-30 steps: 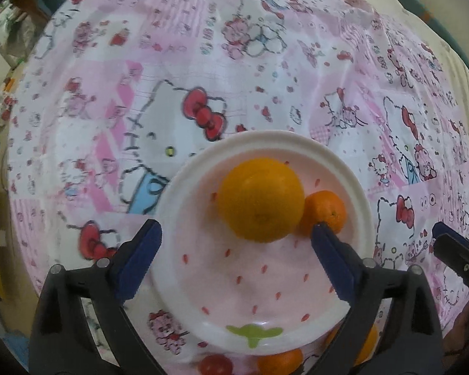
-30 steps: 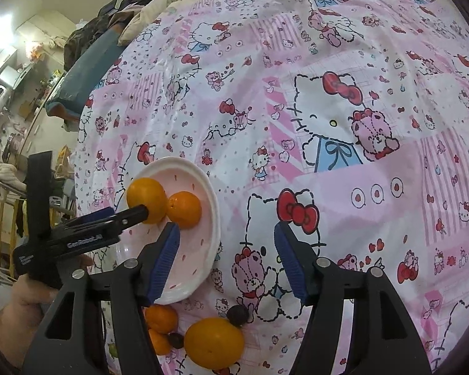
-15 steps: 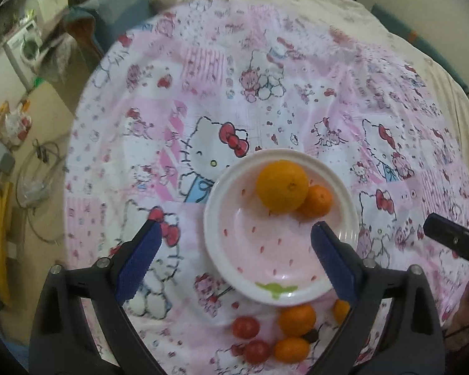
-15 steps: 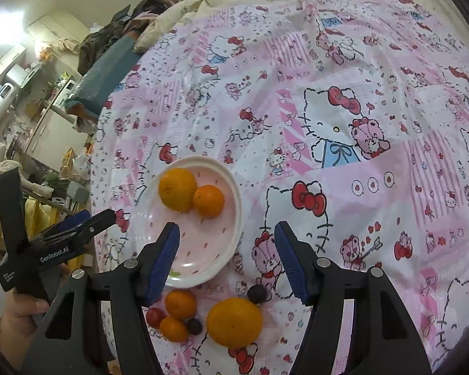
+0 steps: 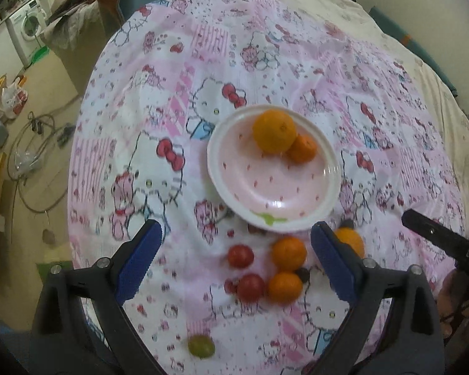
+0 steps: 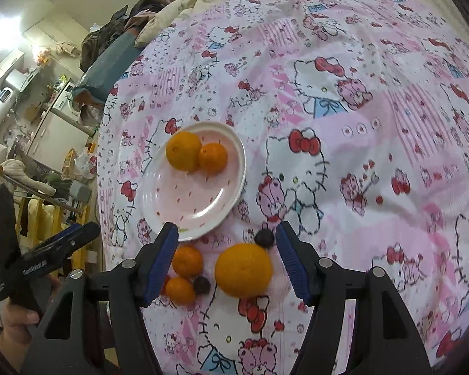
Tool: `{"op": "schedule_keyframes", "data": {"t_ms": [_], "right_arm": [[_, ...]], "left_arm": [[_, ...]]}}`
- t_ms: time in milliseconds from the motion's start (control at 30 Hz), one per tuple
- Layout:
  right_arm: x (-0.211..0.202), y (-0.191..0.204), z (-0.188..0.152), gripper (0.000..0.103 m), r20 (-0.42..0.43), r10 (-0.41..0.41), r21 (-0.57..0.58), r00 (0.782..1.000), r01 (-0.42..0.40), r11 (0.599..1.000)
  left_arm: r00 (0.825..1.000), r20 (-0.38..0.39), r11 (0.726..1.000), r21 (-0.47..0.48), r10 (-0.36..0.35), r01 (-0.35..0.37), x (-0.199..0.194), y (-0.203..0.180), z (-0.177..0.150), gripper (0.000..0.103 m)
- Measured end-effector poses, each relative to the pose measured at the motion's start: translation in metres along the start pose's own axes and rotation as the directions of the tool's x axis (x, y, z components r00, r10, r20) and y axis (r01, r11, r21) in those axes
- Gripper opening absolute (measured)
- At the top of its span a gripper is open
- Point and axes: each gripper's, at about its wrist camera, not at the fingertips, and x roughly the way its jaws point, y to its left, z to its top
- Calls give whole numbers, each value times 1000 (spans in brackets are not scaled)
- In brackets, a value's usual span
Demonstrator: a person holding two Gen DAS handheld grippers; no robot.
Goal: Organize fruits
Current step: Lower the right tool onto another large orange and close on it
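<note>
I hold both the left gripper (image 5: 234,259) and right gripper (image 6: 226,259) spread, empty, just short of the plate (image 5: 326,201), above loose oranges (image 6: 243,270).

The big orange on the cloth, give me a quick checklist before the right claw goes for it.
1. Right claw empty and open: ok.
2. Big orange lies in line between its fingers, not yet gripped: ok.
3. Dark grape sits right by the orange, may get nudged: not ok.
4. Plate has bare room beside its two oranges: ok.
5. Left claw open, empty, off to the side: ok.
6. Orange's far side free of the small oranges: ok.
</note>
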Motion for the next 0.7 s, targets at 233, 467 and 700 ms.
{"op": "schedule_keyframes", "data": {"t_ms": [233,467,700], "right_arm": [[9,-7,-19,77,-39,-42,23,998,43,999],[34,-18,-29,78,-114,-58,54,992,65,996],[57,-24,-30,78,-167,-54,82,984,68,994]], "left_arm": [[999,-32,1000,15,18,-17,-1,-5,-19,95],[998,-50,1000,-14,24,-25,8,-2,-23,95],[999,-48,996,-85,21,-25,10,13,-20,95]]}}
